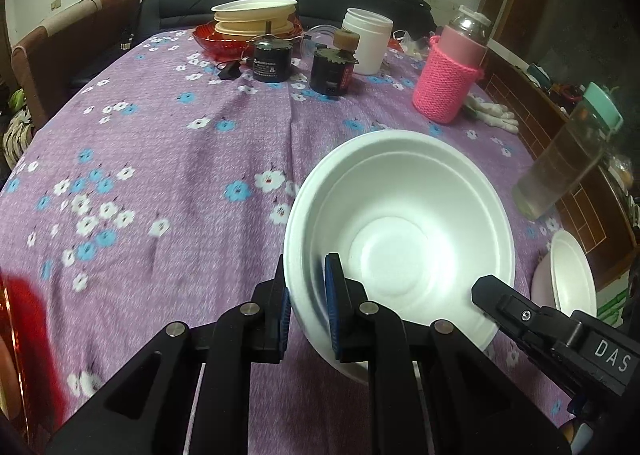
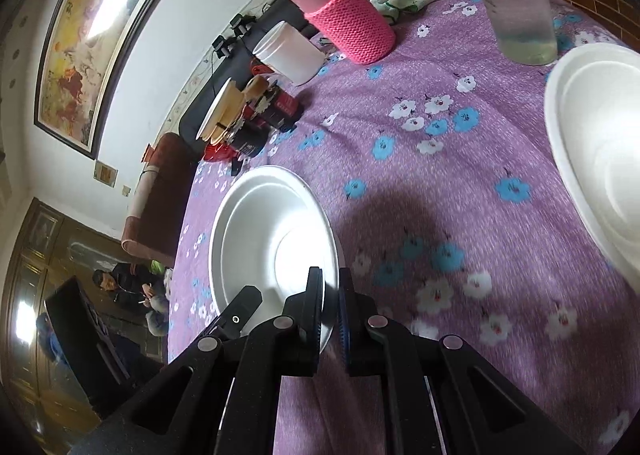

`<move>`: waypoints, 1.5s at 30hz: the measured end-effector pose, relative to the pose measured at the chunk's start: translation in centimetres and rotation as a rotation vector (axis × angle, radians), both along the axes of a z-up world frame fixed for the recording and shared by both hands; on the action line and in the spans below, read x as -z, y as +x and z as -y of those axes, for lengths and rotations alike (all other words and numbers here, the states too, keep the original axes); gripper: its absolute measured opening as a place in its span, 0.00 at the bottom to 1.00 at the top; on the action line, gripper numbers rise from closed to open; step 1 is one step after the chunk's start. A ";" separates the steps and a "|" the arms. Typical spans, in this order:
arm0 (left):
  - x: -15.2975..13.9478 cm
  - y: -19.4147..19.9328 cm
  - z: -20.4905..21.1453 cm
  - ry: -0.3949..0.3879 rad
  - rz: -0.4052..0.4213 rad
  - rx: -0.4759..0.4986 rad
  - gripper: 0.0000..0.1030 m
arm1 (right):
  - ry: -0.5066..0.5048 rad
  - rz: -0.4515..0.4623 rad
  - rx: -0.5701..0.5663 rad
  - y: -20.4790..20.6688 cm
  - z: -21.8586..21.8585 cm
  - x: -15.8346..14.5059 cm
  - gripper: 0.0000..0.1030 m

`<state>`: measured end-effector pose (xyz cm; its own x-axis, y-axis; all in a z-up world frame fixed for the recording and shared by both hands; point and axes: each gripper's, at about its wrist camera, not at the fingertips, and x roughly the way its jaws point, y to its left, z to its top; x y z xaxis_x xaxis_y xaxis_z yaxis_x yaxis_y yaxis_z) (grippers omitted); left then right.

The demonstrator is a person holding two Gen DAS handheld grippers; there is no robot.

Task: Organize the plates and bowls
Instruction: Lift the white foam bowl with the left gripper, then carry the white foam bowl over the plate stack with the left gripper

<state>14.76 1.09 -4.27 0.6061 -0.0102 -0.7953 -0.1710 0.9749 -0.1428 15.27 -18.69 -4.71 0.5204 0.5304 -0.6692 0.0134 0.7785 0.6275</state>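
Observation:
A white foam bowl point(image 1: 400, 223) hangs tilted just above the purple flowered tablecloth point(image 1: 160, 159). My left gripper point(image 1: 306, 295) is shut on its near left rim. My right gripper point(image 2: 330, 295) is shut on the near right rim of the same bowl point(image 2: 256, 231), and shows in the left wrist view as a black finger point(image 1: 504, 307) at the bowl's right edge. A second white bowl point(image 2: 592, 159) rests on a pale plate at the table's right edge point(image 1: 572, 275). Beige plates point(image 1: 256, 17) are stacked in a red dish point(image 1: 208, 41) at the far end.
On the far half stand two black cylinders point(image 1: 268, 63) point(image 1: 332, 71), a white jar point(image 1: 370, 41) and a bottle in a pink knit sleeve point(image 1: 448, 87). A clear bottle with a mint lid point(image 1: 568, 163) and white gloves point(image 1: 492, 115) are on the right. A blurred red thing point(image 1: 28, 335) sits near left.

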 end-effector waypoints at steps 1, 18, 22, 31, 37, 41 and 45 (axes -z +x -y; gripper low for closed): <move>-0.1 -0.4 -0.1 -0.002 0.001 -0.001 0.13 | -0.005 0.004 -0.003 -0.3 -0.1 -0.1 0.07; -2.1 -9.0 -4.4 -0.002 0.079 -0.085 0.13 | -0.031 0.068 -0.130 -7.8 -4.3 -1.9 0.07; -3.4 -11.3 -6.5 -0.005 0.121 -0.137 0.13 | -0.035 0.105 -0.192 -9.5 -6.8 -3.1 0.07; -5.8 -16.5 -11.7 -0.001 0.198 -0.261 0.12 | -0.038 0.173 -0.346 -12.3 -13.2 -5.7 0.07; -6.2 -19.2 -15.4 -0.002 0.214 -0.368 0.12 | -0.033 0.190 -0.453 -13.9 -17.8 -6.5 0.07; -6.2 -21.1 -17.7 0.001 0.226 -0.439 0.12 | -0.030 0.197 -0.525 -14.9 -21.0 -6.8 0.07; -5.8 -22.5 -19.7 -0.001 0.223 -0.501 0.12 | -0.031 0.197 -0.596 -15.8 -24.1 -6.8 0.07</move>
